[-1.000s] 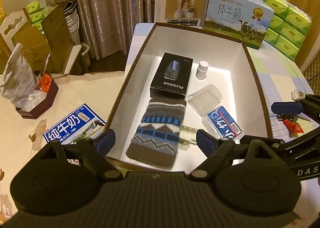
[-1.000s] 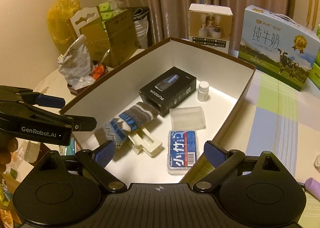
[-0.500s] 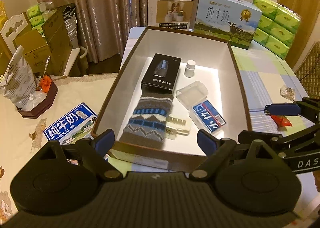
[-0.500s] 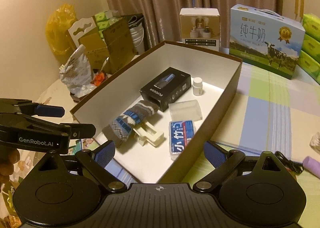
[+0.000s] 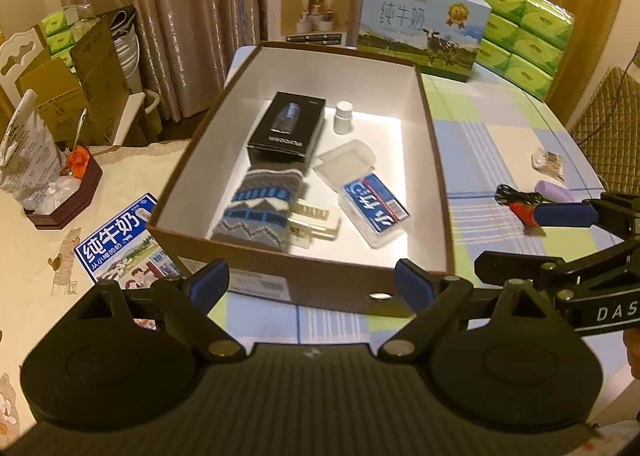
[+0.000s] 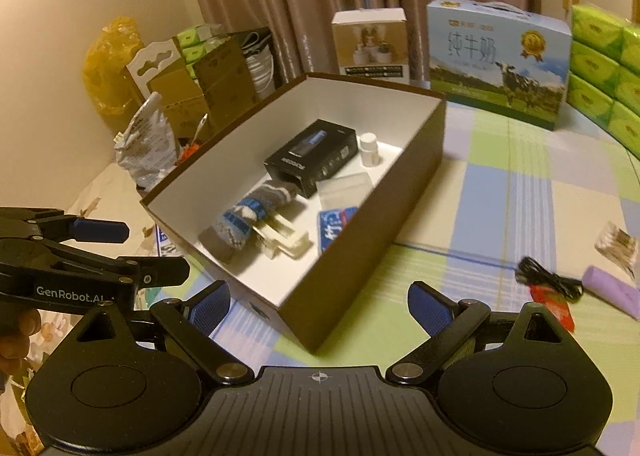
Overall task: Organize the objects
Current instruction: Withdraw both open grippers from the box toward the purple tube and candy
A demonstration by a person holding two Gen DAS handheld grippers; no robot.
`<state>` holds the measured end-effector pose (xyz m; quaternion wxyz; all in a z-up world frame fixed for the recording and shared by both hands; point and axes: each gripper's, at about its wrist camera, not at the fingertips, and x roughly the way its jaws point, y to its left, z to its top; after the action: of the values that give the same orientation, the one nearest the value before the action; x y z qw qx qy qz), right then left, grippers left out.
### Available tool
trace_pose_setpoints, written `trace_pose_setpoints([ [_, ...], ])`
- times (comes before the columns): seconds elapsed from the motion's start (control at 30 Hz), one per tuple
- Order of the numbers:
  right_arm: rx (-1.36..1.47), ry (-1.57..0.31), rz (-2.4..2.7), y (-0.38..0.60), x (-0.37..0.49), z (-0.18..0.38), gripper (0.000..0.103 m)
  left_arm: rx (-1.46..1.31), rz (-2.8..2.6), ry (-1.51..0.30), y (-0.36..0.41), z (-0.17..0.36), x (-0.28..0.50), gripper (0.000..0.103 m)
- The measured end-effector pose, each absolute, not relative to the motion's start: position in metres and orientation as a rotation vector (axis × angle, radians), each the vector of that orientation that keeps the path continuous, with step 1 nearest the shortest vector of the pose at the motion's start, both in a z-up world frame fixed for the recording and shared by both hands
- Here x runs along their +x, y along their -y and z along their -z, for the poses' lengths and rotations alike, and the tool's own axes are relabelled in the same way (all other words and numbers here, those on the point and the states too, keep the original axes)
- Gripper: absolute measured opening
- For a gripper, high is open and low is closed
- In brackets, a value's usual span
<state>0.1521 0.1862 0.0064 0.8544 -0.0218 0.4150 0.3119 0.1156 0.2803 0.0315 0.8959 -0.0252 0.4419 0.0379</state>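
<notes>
My left gripper (image 5: pixel 311 283) and my right gripper (image 6: pixel 319 306) both stand with jaws wide apart and nothing between them. They hover before the near end of the brown box (image 5: pixel 436 159). Inside it lie a black carton (image 5: pixel 286 131), a small white bottle (image 5: pixel 343 117), a knitted sock (image 5: pixel 256 209), a clear case (image 5: pixel 346 161) and a blue packet (image 5: pixel 374 207) (the cream piece beside the sock is perhaps a clip). On the checked tablecloth (image 6: pixel 500 183), right of the box, lie a purple tube (image 6: pixel 610 292) and a red wrapper (image 6: pixel 554 306).

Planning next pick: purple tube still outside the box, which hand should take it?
Right, probably. The purple tube lies on the tablecloth beside the right tongs, which are open and empty. The left tongs sit across the box from it.
</notes>
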Motion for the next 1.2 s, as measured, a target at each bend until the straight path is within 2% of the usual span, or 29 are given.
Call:
trace_pose_setpoints([
  [0.67,0.015,-0.925,-0.589,-0.098,0.141,-0.001,0.093,-0.029,-0.062,-0.968,-0.204,-0.02,0.114,0.088],
  [1.2,0.085,-0.957,-0.427,-0.001,0.142,0.003,0.093,0.0,0.069,-0.986,-0.114,-0.01,0.133,0.088],
])
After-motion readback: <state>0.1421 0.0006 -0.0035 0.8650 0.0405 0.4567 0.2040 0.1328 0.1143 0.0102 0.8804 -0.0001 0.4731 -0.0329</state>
